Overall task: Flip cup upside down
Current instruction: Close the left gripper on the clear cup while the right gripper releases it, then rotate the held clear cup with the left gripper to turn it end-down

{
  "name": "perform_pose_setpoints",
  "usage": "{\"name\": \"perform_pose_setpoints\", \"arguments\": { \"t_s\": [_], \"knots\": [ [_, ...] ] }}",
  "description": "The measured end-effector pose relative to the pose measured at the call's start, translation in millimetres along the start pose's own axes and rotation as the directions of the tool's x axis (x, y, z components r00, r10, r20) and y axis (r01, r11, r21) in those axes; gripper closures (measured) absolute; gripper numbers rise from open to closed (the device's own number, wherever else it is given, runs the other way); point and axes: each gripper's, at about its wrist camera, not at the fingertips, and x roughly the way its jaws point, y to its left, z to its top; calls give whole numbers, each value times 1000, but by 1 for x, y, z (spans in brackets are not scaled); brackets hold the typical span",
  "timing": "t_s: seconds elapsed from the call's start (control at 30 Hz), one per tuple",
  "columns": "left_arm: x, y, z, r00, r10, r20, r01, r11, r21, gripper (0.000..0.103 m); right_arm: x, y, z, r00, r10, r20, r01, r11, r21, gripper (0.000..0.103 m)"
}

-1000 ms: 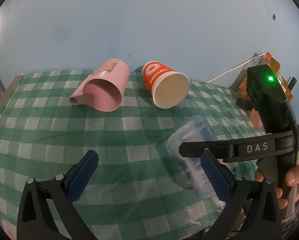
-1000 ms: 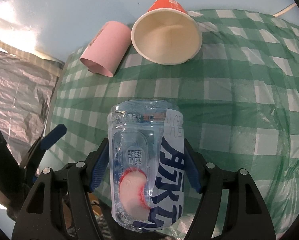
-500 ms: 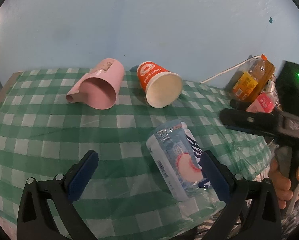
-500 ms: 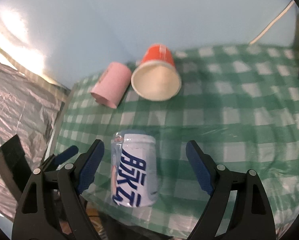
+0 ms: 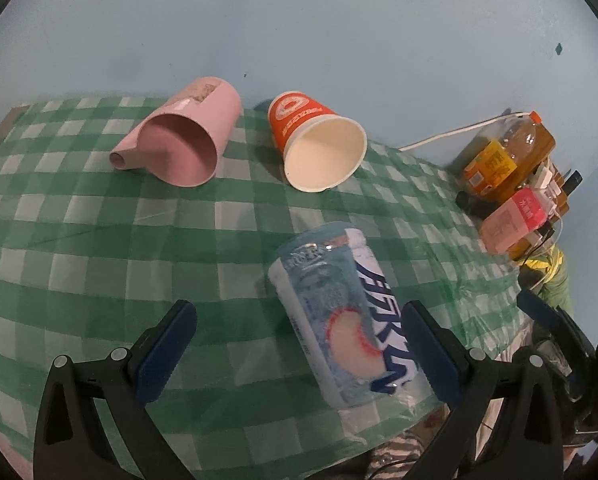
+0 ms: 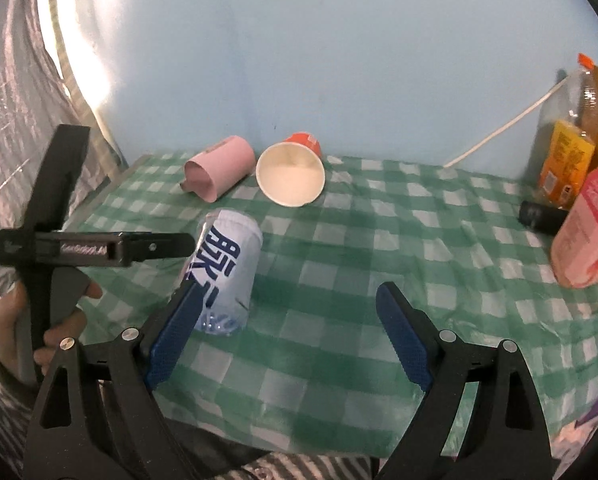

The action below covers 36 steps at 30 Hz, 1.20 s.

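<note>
While both grippers hang unclenched over the table [image 5: 99, 240]:
Cup: clear cup [image 5: 347, 324] on its side, between left gripper [image 5: 299, 352] fingers.
Right gripper [image 6: 291, 336]: released, cup beside its left finger.

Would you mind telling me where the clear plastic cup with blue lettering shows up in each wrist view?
Left wrist: clear plastic cup at lower centre-right, near the right jaw.
Right wrist: the cup at centre-left, partly behind the left jaw.
Shared landmark: the orange paper cup lies on its side beyond it.
</note>
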Motion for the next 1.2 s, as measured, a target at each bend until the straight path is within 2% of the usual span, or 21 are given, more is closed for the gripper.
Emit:
{"name": "perform_pose_setpoints", "arguments": {
  "t_s": [0.1,0.2,0.27,0.37,0.43,0.5,0.63,0.77,0.87,0.97,1.07,1.2],
  "knots": [
    [-7,-4,-6,1000,10,22,-11,1000,22,0,-8,-3,-8,999,-29,37,29,1000,-1,14],
    [-21,-5,-16,995,22,96,-25,999,30,0,-10,-6,-13,998,-42,45,42,999,7,14],
    [-32,-6,-24,984,26,175,-33,999,38,0,-11,-6,-16,996,-55,65,54,998,10,14],
    [-42,-9,-31,967,58,250,-73,996,53,0,-11,-6,-16,995,-69,71,68,998,8,14],
    [-46,-12,-34,959,73,274,-95,993,70,0,-11,-6,-15,995,-72,72,72,997,4,14],
    [-45,-15,-34,961,67,270,-92,992,82,0,-11,-5,-16,995,-75,72,75,997,4,14],
    [-30,-15,-15,988,-4,154,-6,998,64,0,-10,0,-11,993,-96,66,98,995,-29,14],
    [2,-18,15,999,-24,-26,25,999,39,0,-10,3,-9,994,-93,64,96,994,-51,14],
    [33,-15,32,982,-31,-186,31,1000,-7,0,-8,4,-11,994,-89,61,92,994,-55,14],
    [64,-8,44,947,-36,-321,12,997,-76,0,-5,3,-13,996,-77,52,80,996,-48,15],
    [80,-3,49,925,-40,-378,-8,992,-126,0,-3,3,-17,996,-71,48,73,996,-51,15],
    [86,-10,49,914,-62,-400,14,993,-120,0,1,3,-19,997,-64,37,66,997,-52,15]
  ]
}}
